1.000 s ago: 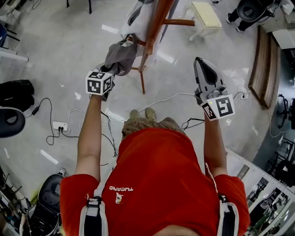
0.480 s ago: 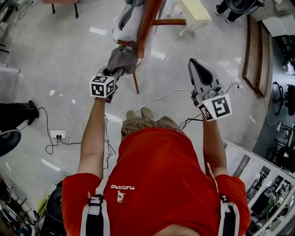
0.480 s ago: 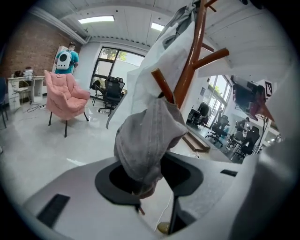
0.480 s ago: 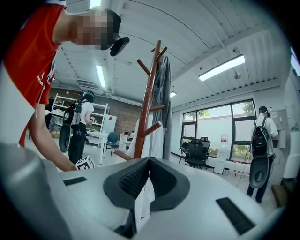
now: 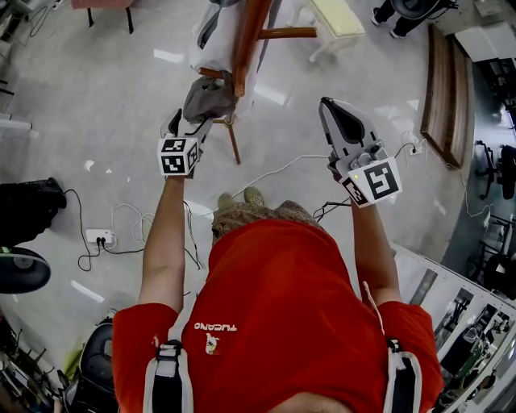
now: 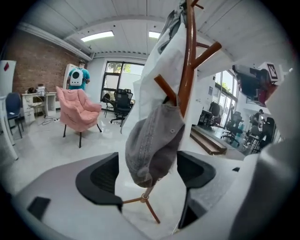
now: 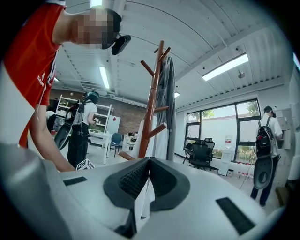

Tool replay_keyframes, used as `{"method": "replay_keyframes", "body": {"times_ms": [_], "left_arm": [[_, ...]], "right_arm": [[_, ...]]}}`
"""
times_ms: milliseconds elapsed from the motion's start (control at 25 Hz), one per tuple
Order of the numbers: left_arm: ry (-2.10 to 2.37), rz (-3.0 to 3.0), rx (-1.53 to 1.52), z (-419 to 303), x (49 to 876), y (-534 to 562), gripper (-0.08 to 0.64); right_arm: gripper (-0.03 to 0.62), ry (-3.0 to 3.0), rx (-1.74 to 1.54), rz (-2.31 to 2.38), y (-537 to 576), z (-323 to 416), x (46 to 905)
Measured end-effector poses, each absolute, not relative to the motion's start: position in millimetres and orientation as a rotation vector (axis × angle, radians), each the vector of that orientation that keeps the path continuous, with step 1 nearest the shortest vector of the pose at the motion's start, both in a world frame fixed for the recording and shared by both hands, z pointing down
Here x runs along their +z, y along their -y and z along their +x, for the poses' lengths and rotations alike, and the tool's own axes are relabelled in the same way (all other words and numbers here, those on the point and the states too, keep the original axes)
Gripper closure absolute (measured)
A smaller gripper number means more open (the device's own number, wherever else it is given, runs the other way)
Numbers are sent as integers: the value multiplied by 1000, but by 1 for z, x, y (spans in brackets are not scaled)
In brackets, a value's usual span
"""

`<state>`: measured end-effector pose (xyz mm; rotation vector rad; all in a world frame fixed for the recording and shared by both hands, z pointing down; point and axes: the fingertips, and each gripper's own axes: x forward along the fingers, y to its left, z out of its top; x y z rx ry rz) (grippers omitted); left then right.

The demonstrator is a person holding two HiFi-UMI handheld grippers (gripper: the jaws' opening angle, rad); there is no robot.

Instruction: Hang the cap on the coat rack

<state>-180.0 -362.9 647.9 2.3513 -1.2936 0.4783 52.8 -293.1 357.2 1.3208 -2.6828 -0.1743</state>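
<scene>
The grey cap [image 5: 208, 97] hangs by itself from a lower peg of the brown wooden coat rack [image 5: 246, 40]. In the left gripper view the cap [image 6: 152, 145] dangles from the peg on the rack's pole [image 6: 190, 61], between the two dark pads, which do not touch it. My left gripper [image 5: 187, 125] is just below the cap, its jaws opening wide around it [image 6: 149, 185]. My right gripper [image 5: 329, 109] is held up to the right of the rack, shut and empty [image 7: 148, 161], and it looks at the coat rack [image 7: 152, 98].
A white garment [image 5: 211, 36] hangs on the rack behind the cap. Cables [image 5: 121, 222] and a power strip [image 5: 98, 236] lie on the floor near the person's feet. A pink armchair [image 6: 77, 110] stands far left, a white stool [image 5: 339, 20] beyond the rack, a wooden step [image 5: 443, 81] at right.
The left gripper's jaws have opened and let go of the cap, which now hangs on the peg. The left gripper has drawn back slightly. The right gripper has barely moved.
</scene>
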Motion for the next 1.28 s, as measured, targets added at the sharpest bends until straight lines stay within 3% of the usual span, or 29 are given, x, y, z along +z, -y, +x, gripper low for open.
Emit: {"method": "replay_keyframes", "body": {"times_ms": [280, 640, 720, 840, 920, 1040, 1280], "left_arm": [[1438, 2361, 396, -195, 609, 355, 172], [1406, 2603, 38, -163, 453, 319, 178], [1401, 2653, -25, -154, 419, 309, 241], [1405, 2702, -103, -145, 379, 293, 450], [1404, 2735, -130, -139, 358, 282, 507], [1394, 2759, -150, -129, 338, 270, 546], [1398, 2764, -113, -125, 341, 260, 552]], "right_arm": [[569, 2744, -168, 1260, 292, 39, 360], [568, 2933, -134, 1127, 279, 6, 359], [569, 2988, -137, 1095, 277, -1, 352], [569, 3059, -148, 1028, 270, -11, 341], [569, 3098, -156, 975, 264, -18, 335], [569, 3138, -166, 914, 256, -24, 328], [569, 3153, -195, 865, 250, -29, 322]]}}
